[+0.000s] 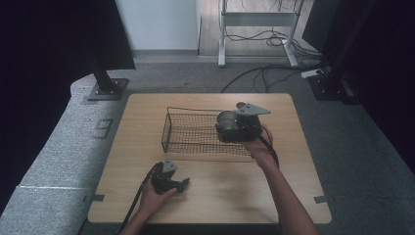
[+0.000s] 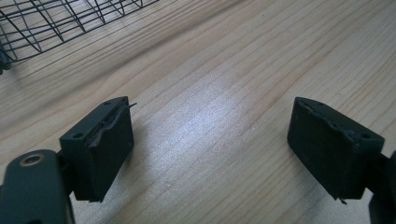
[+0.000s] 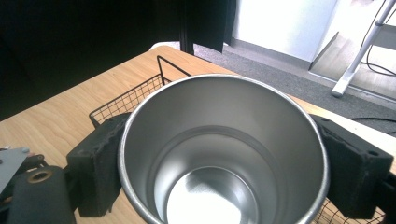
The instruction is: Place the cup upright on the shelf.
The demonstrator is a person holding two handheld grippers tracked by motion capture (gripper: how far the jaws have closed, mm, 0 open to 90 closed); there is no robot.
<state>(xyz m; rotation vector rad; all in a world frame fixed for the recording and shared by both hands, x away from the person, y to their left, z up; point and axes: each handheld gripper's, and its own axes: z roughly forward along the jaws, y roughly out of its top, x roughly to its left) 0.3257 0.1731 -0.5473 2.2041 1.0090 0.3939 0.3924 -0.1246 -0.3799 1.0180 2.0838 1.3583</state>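
At 1 o'clock of the counter's middle: right gripper (image 1: 230, 128) grasping a steel cup (image 1: 226, 121) over the right end of the wire basket (image 1: 186, 132).
Cup: round, smooth brushed metal, empty; the right gripper view looks straight into its mouth (image 3: 223, 154), with black padded jaws pressed on both sides of the wall.
Basket: thin black wire mesh, rectangular, open-topped; the high view shows all of it, the left gripper view a corner (image 2: 56, 21) at 11 o'clock.
Left gripper (image 1: 183, 184): at 7 o'clock on the counter (image 1: 215, 196), released; the left gripper view (image 2: 210, 144) shows the jaws wide apart with bare wood between them.
Counter: pale wood with straight grain, rounded corners.
Hidden: the cup's outside and base are cut off in the right gripper view; whether the cup touches the basket floor cannot be told.
Hard to make out: the cup's height in the high view, behind the gripper's grey plate.
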